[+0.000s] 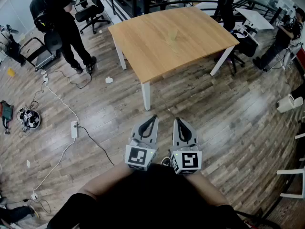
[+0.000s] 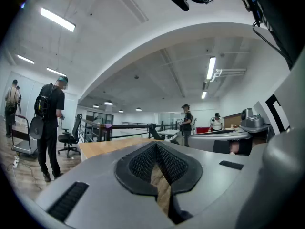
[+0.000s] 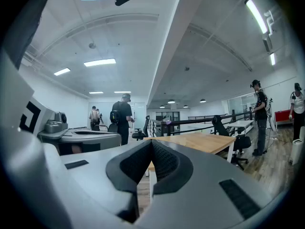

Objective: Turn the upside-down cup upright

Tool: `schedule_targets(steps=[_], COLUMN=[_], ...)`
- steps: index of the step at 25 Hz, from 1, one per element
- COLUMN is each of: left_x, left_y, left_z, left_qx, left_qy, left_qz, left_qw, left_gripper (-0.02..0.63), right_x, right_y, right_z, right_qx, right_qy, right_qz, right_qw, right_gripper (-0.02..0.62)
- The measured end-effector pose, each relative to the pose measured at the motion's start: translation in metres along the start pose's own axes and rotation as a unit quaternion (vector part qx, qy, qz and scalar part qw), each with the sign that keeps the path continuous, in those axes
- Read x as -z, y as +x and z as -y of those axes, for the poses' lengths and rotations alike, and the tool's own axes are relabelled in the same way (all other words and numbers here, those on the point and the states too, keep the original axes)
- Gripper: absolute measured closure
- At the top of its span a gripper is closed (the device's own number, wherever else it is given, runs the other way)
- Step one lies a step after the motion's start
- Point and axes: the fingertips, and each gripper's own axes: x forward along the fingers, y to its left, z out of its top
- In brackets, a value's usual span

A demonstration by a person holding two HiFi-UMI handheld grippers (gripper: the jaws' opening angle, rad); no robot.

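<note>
One pale translucent cup (image 1: pixel 174 36) sits near the middle of the single light wooden table (image 1: pixel 143 51), too faint to tell which end is up, while the left claw (image 1: pixel 153 118) and right claw (image 1: pixel 177 121), both clenched and empty, hover side by side well short of the table's near corner.

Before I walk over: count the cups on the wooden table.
1. A pale, see-through cup stands near the middle of the wooden table. The whole tabletop shows, so none seems hidden.
</note>
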Motion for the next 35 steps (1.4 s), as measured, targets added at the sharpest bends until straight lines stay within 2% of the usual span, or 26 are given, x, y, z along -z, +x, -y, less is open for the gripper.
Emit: schedule_targets(steps=[11,18,22,26,29,35], left_x=[0.006,0.014,0.029,0.035,0.04,0.03], left_y=[0.009,0.01,0.028,0.077,0.133,0.257], left_z=[-0.023,-0.054,-0.07,-0.081,-0.095,-0.104], left_qx=[0.015,0.029,0.033,0.031,0.03,0.004], left_qy=[0.004,-0.003,-0.012,-0.02,-0.008,-0.02], left_qz=[-0.006,-0.014,-0.027,-0.029,-0.036,-0.038], left_qw=[0.9999,0.9995,0.999,0.9989,0.9988,0.9991], left_gripper=[0.598,0.598,0.598,0.598,0.598,0.598], right_x=[0.004,0.011,0.019,0.022,0.022,0.011], right_y=[0.024,0.042,0.062,0.108,0.156,0.246], right_z=[-0.009,-0.014,-0.011,0.028,0.069,0.161], right_qx=[0.011,0.054,0.056,0.06,0.06,0.031], right_qy=[0.001,0.042,0.053,0.057,0.057,0.058], right_qz=[-0.008,-0.022,-0.027,-0.022,-0.017,-0.021], right_qw=[1.0,0.997,0.997,0.996,0.996,0.998], right_gripper=[0.581,0.581,0.581,0.581,0.581,0.581])
